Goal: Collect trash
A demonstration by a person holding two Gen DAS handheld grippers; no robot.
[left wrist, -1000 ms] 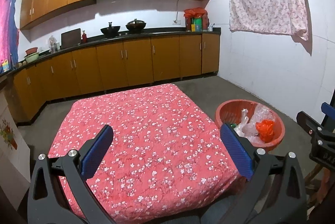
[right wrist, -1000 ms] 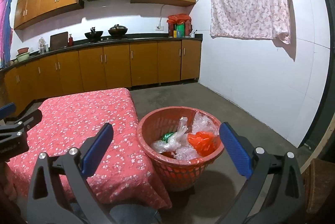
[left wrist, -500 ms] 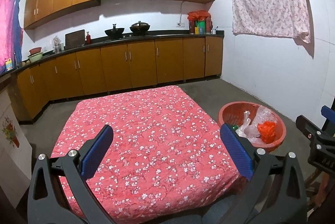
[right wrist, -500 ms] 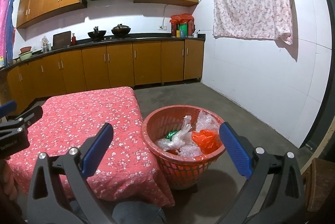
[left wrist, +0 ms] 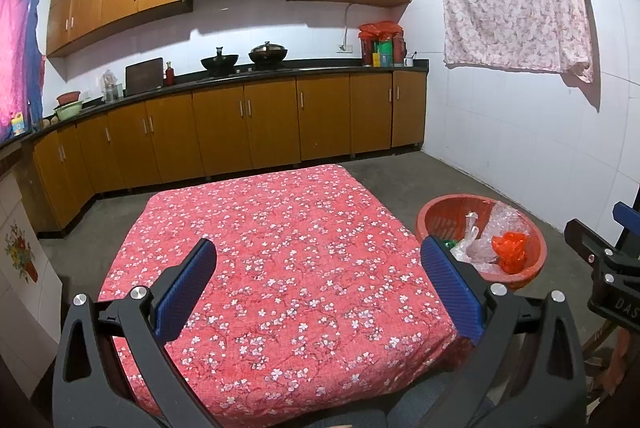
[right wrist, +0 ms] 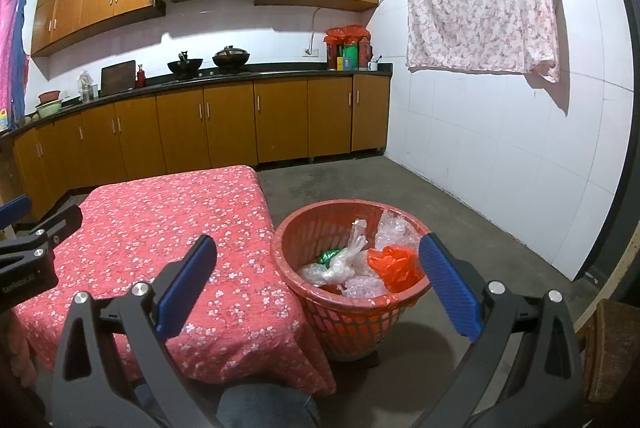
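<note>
We hold both tools up and back from the work, and the layout explains why: the red plastic basket [right wrist: 348,304] stands on the concrete floor just beside the near right corner of the table, low enough that anything lifted off the top can be dropped straight in. The trash is already there; clear crumpled plastic bags [right wrist: 344,264], an orange bag [right wrist: 394,266] and a scrap of green wrapper [right wrist: 330,255] lie heaped inside it, below the rim. The table's red flowered cloth [left wrist: 280,252] shows no litter on the part we can see, so we judge the collecting to be at or near its end, though the floor behind the table is hidden from us. Our left gripper [left wrist: 320,292] hovers above the near edge of the cloth, pointing roughly level toward the kitchen cabinets [left wrist: 248,124], its blue pads spread wide with nothing between them. Our right gripper [right wrist: 320,288] hangs over the gap between table and basket, aimed a little further right, likewise spread wide and empty, so that the basket sits framed between its fingers without being touched. Each tool shows at the edge of the other's view, side by side at about the same height and apart. A knee in denim [right wrist: 264,408] shows below, which suggests we are seated close to the table.
</note>
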